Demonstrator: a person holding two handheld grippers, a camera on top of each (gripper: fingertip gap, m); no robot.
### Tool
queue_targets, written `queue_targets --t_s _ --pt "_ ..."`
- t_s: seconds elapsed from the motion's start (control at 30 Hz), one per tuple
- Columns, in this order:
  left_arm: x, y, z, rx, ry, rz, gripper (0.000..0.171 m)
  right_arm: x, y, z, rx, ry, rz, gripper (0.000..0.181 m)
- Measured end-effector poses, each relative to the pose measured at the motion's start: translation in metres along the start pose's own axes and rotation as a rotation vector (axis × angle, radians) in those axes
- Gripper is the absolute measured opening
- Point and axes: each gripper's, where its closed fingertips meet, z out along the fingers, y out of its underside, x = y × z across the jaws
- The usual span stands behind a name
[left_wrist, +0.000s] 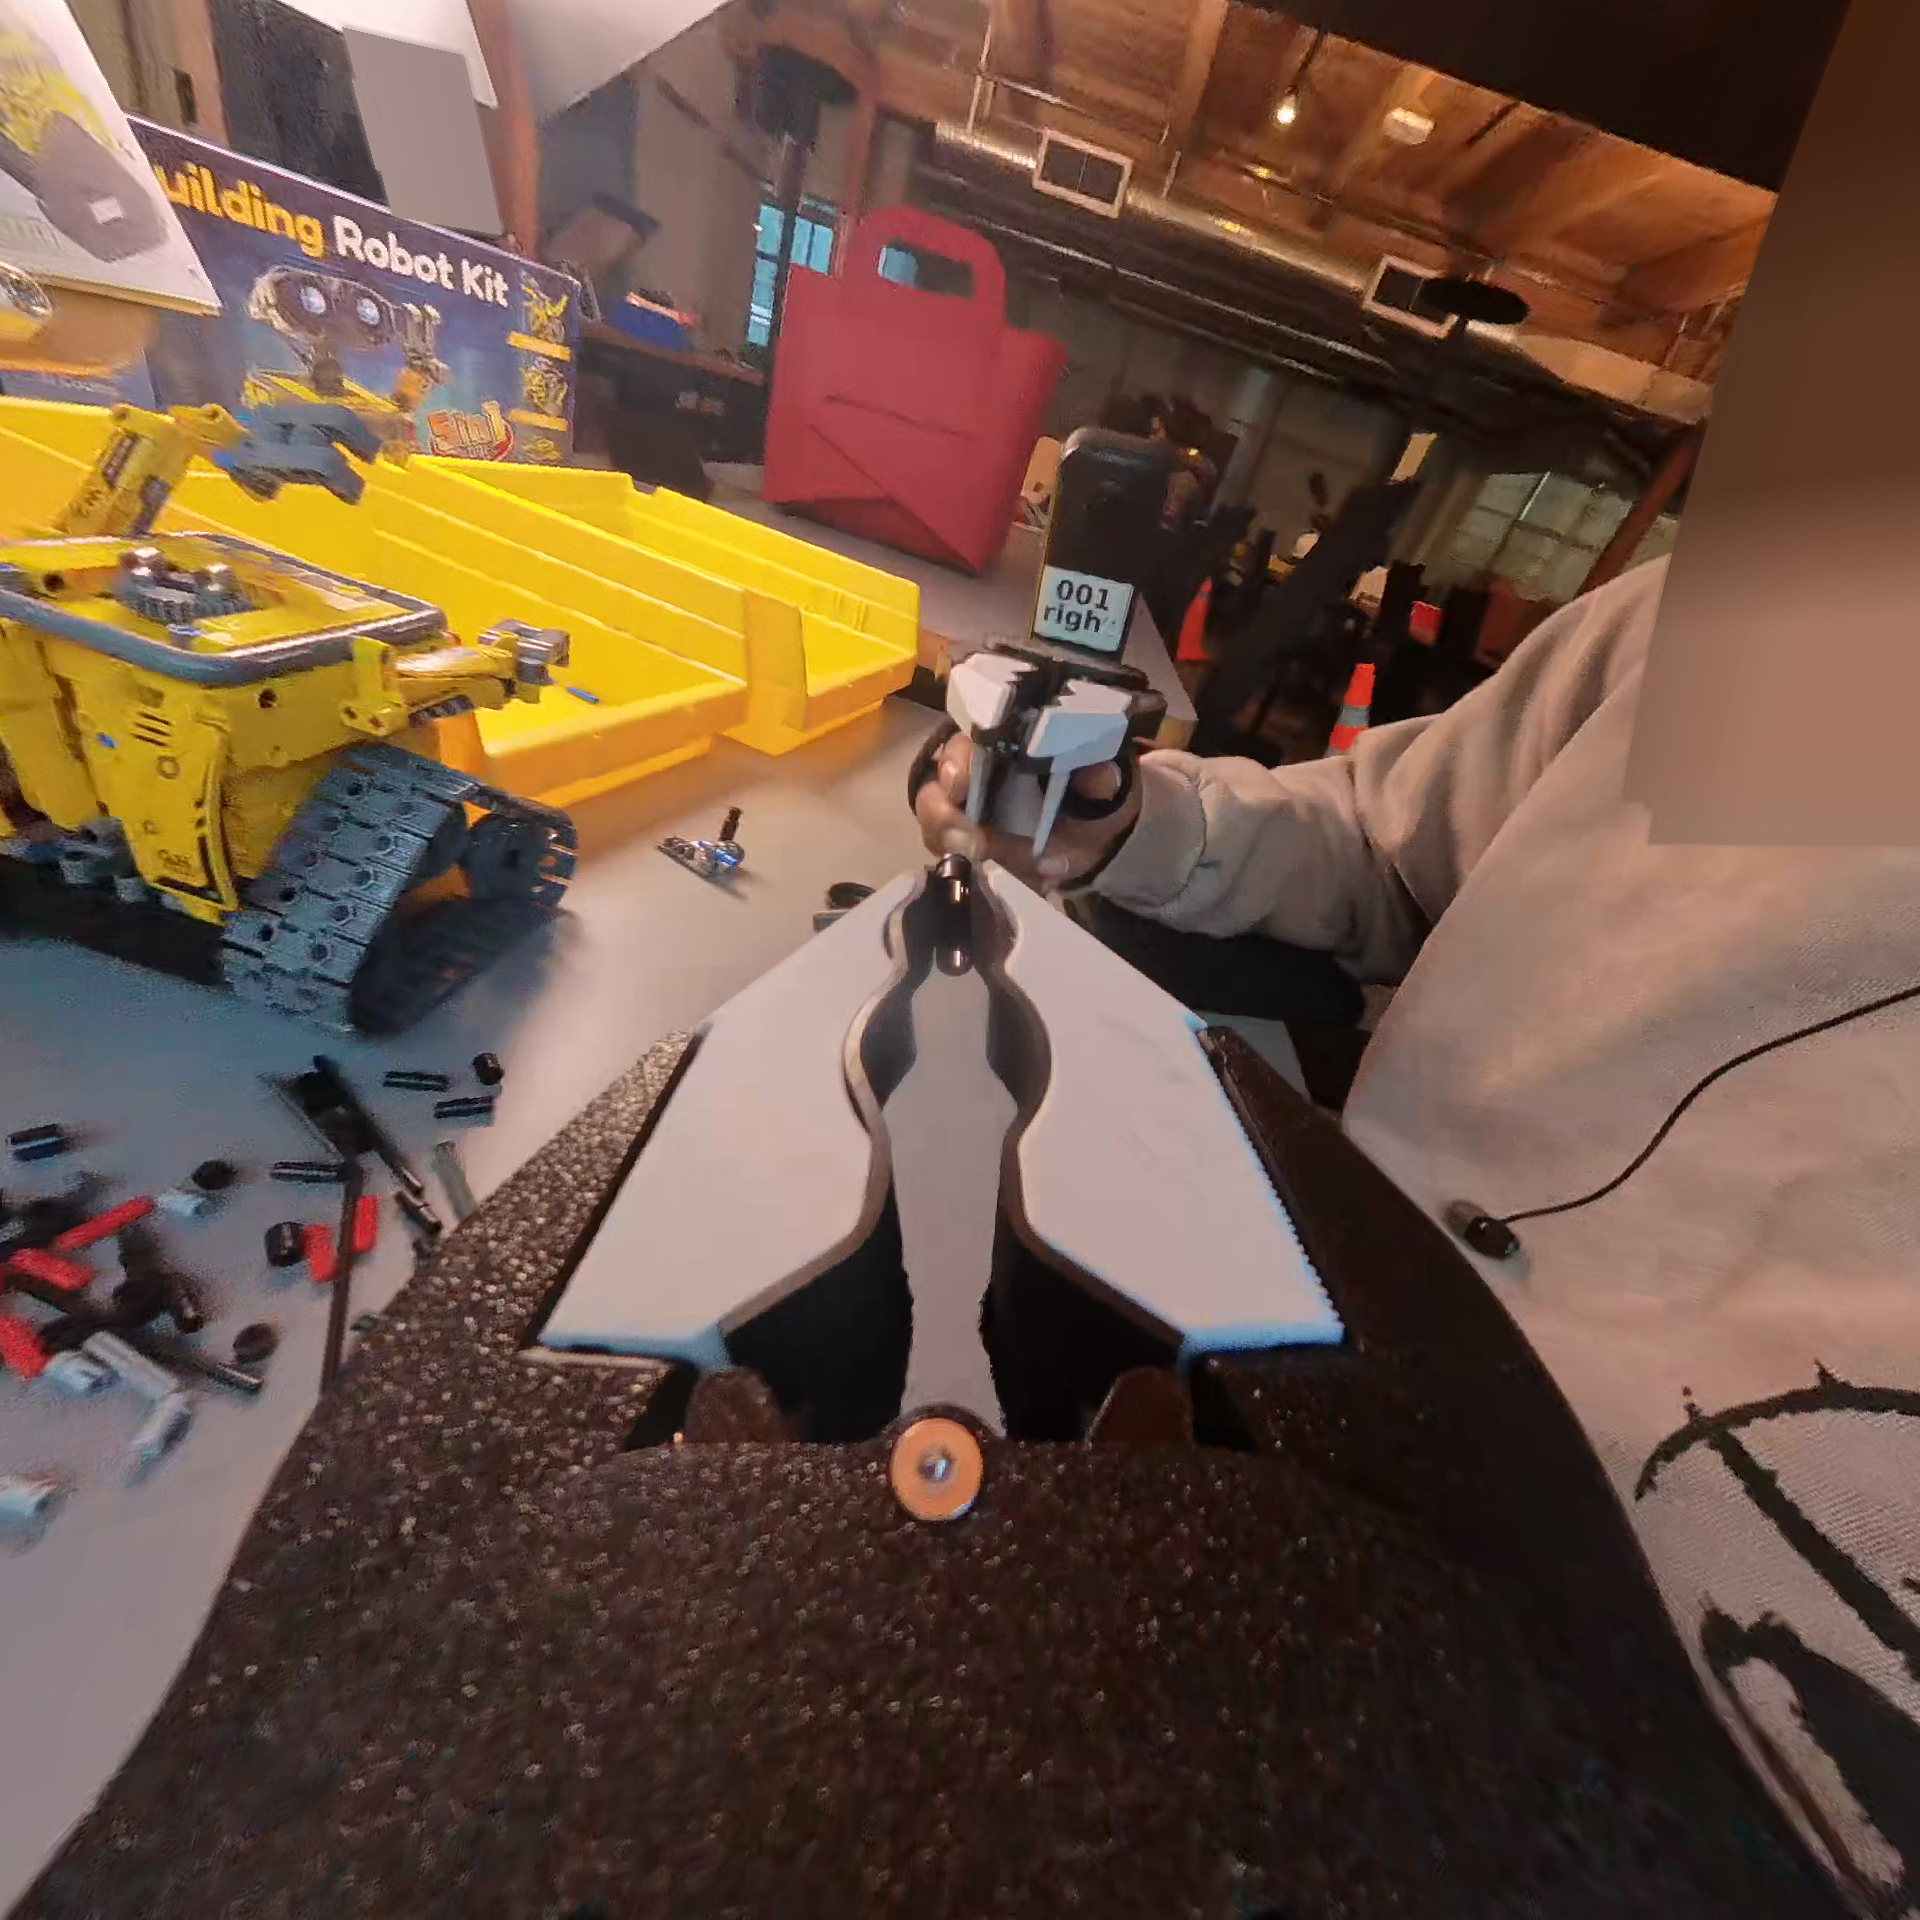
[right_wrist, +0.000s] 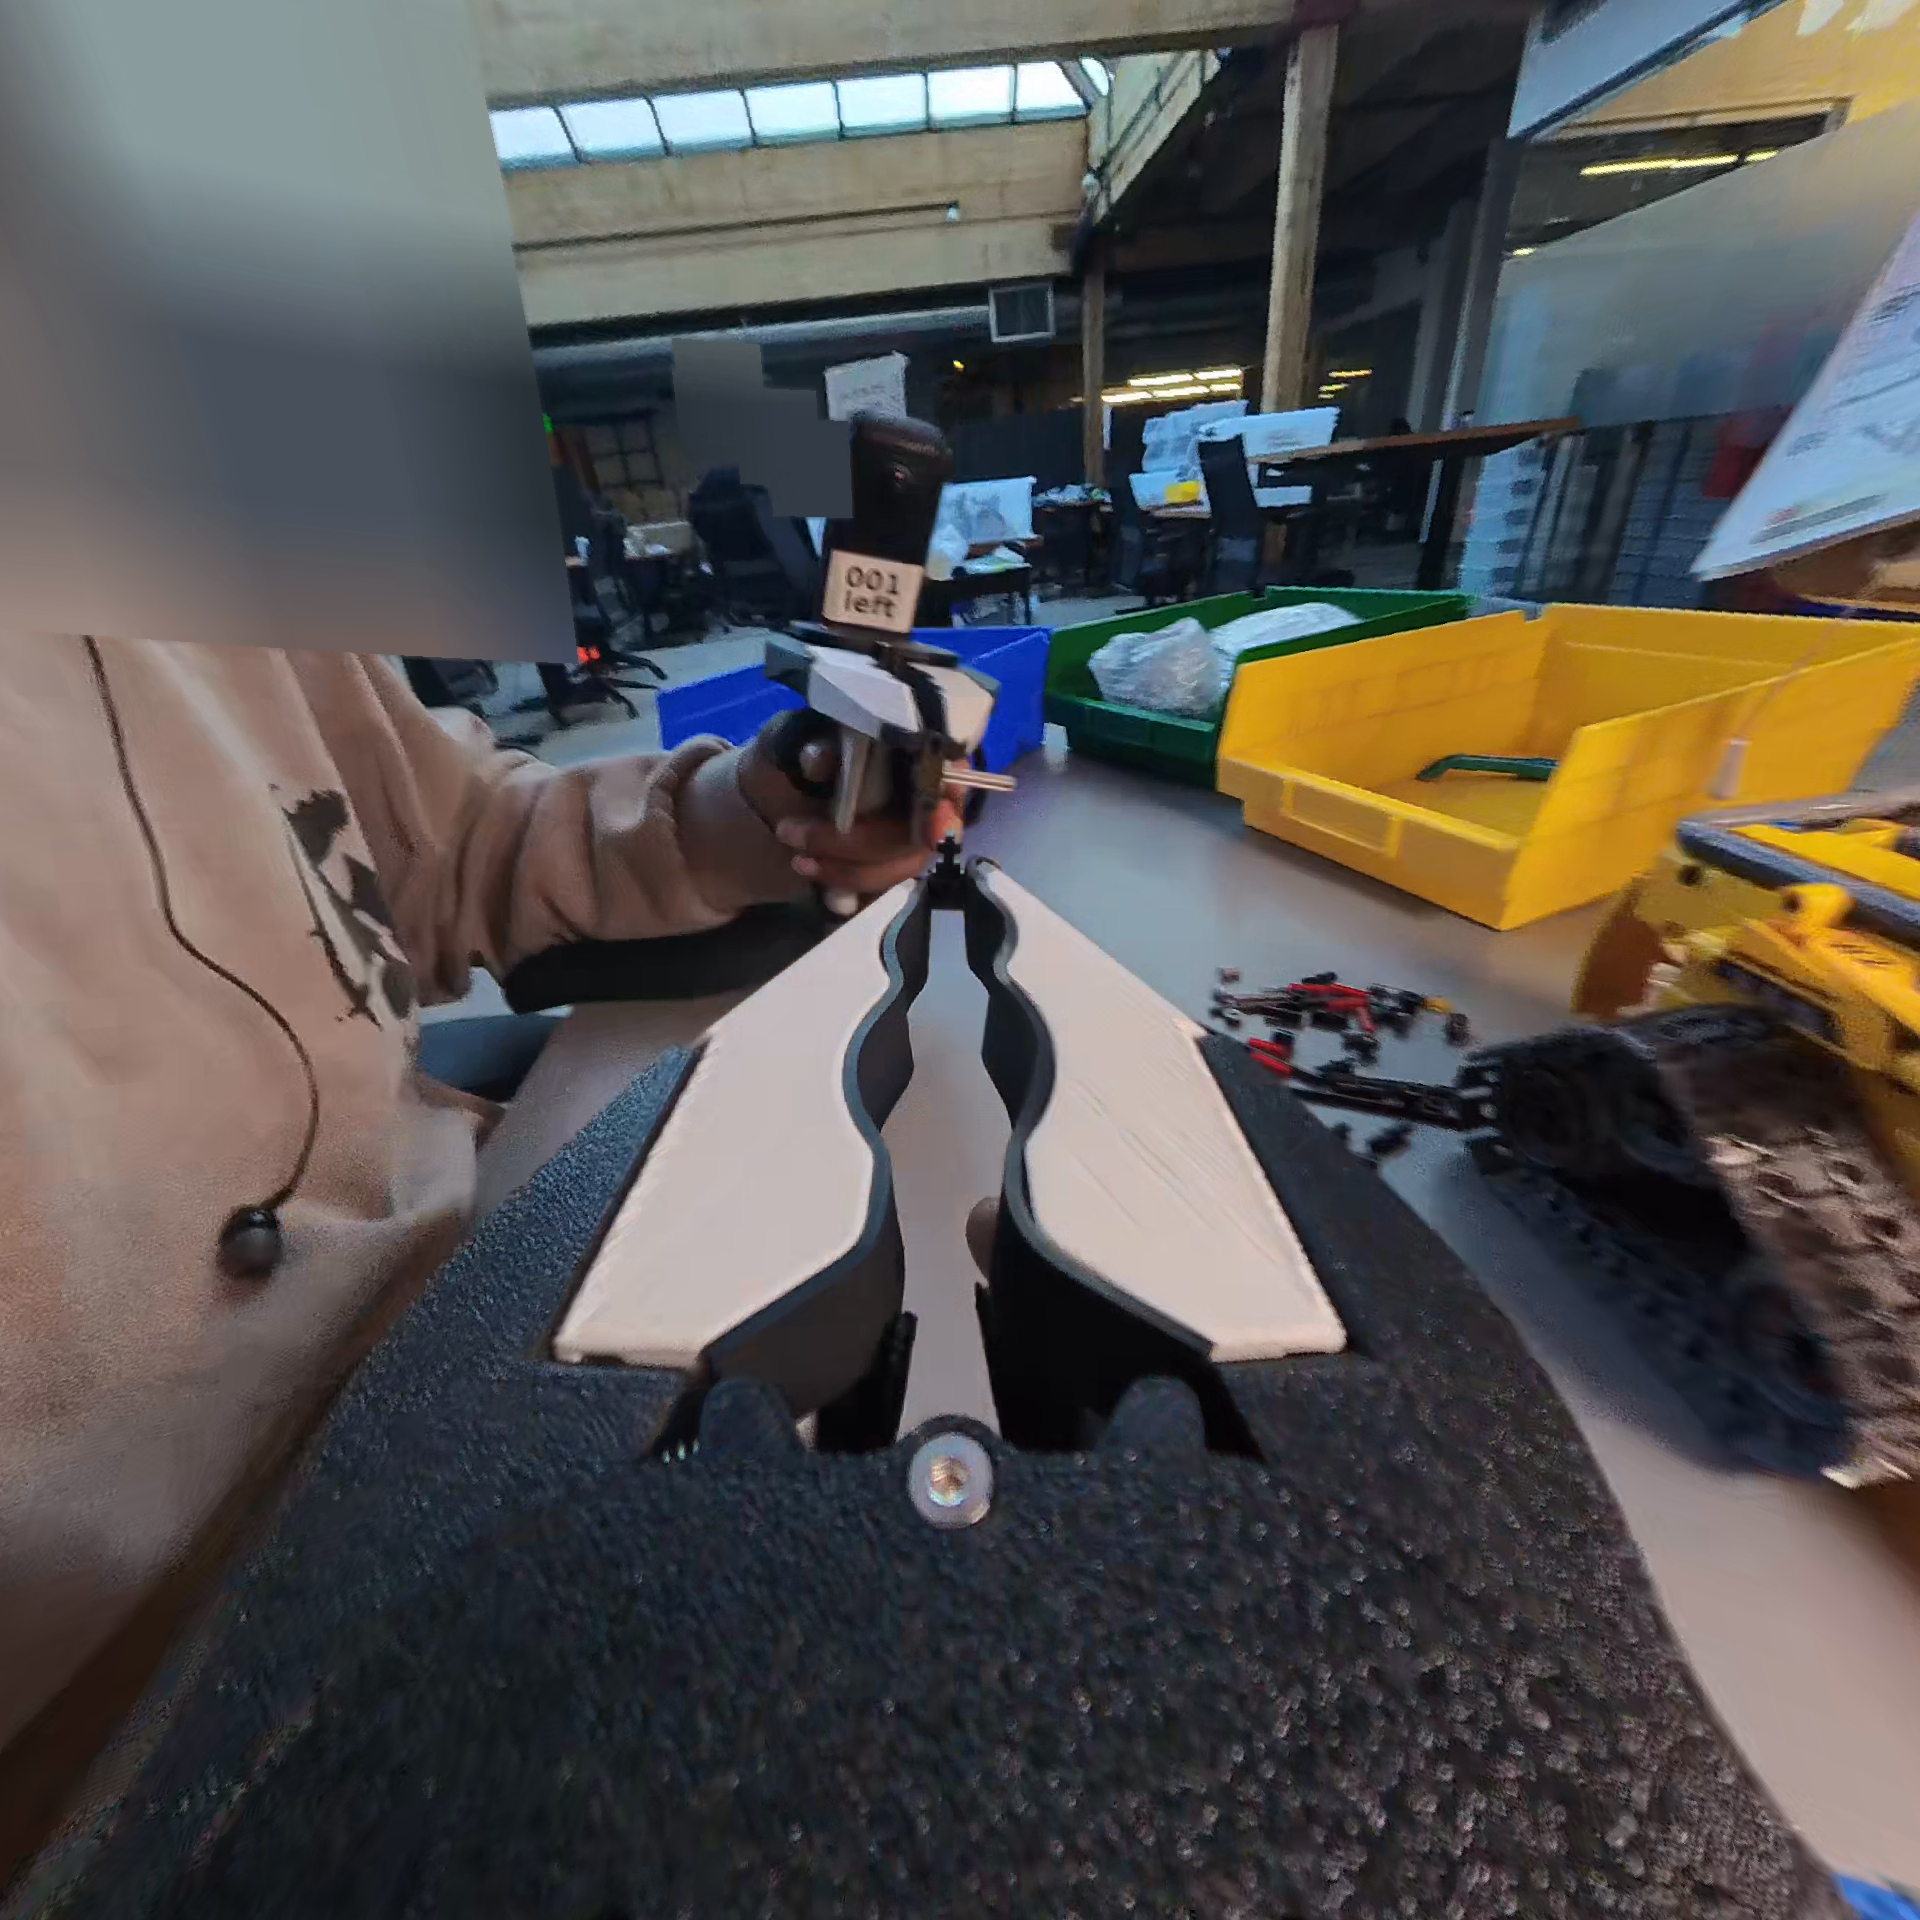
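My left gripper (left_wrist: 951, 896) is shut on a small black building-kit part (left_wrist: 951, 875) pinched at its tips, held above the grey table (left_wrist: 675, 935). The right gripper (left_wrist: 1006, 840) shows just beyond it in a hand, tips pointing down close to that part. In the right wrist view my right gripper (right_wrist: 948, 890) is shut on a small black part (right_wrist: 948, 868) at its tips. The left gripper (right_wrist: 883, 826) is right behind it, tips nearly meeting. I cannot tell whether both hold one part or two.
A yellow tracked robot model (left_wrist: 208, 727) (right_wrist: 1766, 1039) stands on the table beside loose black, red and grey pieces (left_wrist: 125, 1268) (right_wrist: 1340, 1013). Yellow bins (left_wrist: 623, 623) (right_wrist: 1507, 748), a green bin (right_wrist: 1143, 717), a blue bin (right_wrist: 727, 707), a kit box (left_wrist: 364, 312) and a red bag (left_wrist: 904, 384) stand behind. Some 9 cm of space lies between my two pairs of fingers. Left tips and right tips are each some 20 cm from the yellow tracked robot model (right_wrist: 1766, 1039).
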Motion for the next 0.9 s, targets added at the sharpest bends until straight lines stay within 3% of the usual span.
queue_targets --t_s 0.1,0.2,0.33,0.47,0.6,0.73,0.9 --pt "0.006 0.008 0.016 -0.025 0.039 -0.021 0.006 0.03 -0.013 -0.014 -0.011 0.148 -0.08 0.005" --pt "0.008 0.015 0.026 -0.041 0.055 -0.047 0.006 0.094 -0.045 -0.049 -0.054 0.415 -0.173 0.006" --pt "0.006 0.024 0.027 -0.043 0.047 -0.09 0.007 0.209 -0.044 -0.129 -0.386 0.82 -0.249 0.007" --pt "0.002 0.034 0.031 -0.075 0.024 -0.096 0.007 0.3 -0.002 -0.176 -0.819 0.956 -0.116 0.008" --pt "-0.003 0.04 0.032 -0.09 0.015 -0.123 0.007 0.363 0.026 -0.198 -1.104 1.025 -0.021 0.008" --pt "-0.005 0.035 0.029 -0.059 0.021 -0.15 0.007 0.393 0.03 -0.211 -1.17 1.087 -0.008 0.016" --pt "-0.001 0.026 0.026 -0.011 0.056 -0.187 0.007 0.376 -0.004 -0.192 -0.934 1.078 -0.027 0.03"
